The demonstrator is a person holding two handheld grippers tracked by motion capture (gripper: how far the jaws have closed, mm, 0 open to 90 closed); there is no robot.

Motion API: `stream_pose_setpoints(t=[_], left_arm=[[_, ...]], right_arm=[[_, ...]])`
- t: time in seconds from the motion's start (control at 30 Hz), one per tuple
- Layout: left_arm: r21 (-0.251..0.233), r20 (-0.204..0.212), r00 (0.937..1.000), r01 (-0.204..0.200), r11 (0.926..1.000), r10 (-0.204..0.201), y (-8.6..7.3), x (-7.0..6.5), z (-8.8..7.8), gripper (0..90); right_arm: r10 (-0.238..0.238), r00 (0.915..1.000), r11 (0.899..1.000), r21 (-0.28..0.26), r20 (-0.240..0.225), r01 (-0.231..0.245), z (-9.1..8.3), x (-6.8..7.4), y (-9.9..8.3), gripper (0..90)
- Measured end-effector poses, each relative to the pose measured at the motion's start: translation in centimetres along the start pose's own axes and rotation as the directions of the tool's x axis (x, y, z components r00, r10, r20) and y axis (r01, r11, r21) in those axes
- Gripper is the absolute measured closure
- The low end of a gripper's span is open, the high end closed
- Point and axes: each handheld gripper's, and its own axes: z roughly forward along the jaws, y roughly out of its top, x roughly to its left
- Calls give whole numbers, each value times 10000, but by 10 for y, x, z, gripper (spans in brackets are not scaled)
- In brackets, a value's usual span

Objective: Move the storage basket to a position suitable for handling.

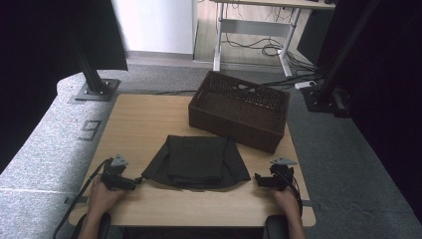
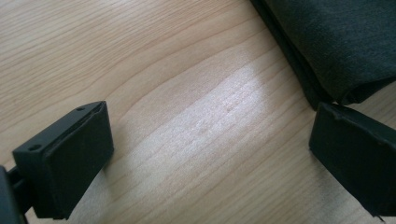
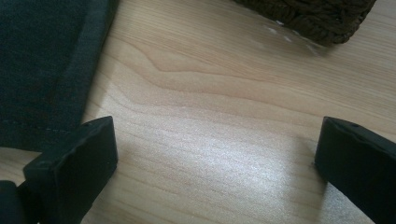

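A folded dark grey garment (image 1: pixel 196 162) lies in the middle of the wooden table (image 1: pixel 144 119). My left gripper (image 1: pixel 135 182) rests on the table just left of the garment's near left corner, its jaws open and empty. In the left gripper view the garment's folded corner (image 2: pixel 336 51) lies beside the right jaw, with bare wood between the jaws (image 2: pixel 210 144). My right gripper (image 1: pixel 259 179) sits just right of the garment's near right corner, open and empty. The garment's hem (image 3: pixel 51 70) shows at the upper left of the right gripper view.
A dark brown wicker basket (image 1: pixel 239 110) stands at the back right of the table; its corner (image 3: pixel 313 16) tops the right gripper view. Black stands and a desk with cables stand beyond the table. The near table edge lies close behind both hands.
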Motion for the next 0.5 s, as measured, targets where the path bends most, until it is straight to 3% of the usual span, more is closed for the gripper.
stream_pose_setpoints(t=[0.5], left_arm=[[-27, -214, 9993, 308, 9995, -309, 0, -3, 0, 0]], right_arm=[[-103, 9999, 9999, -8, -131, 103, 0, 1, 0, 0]])
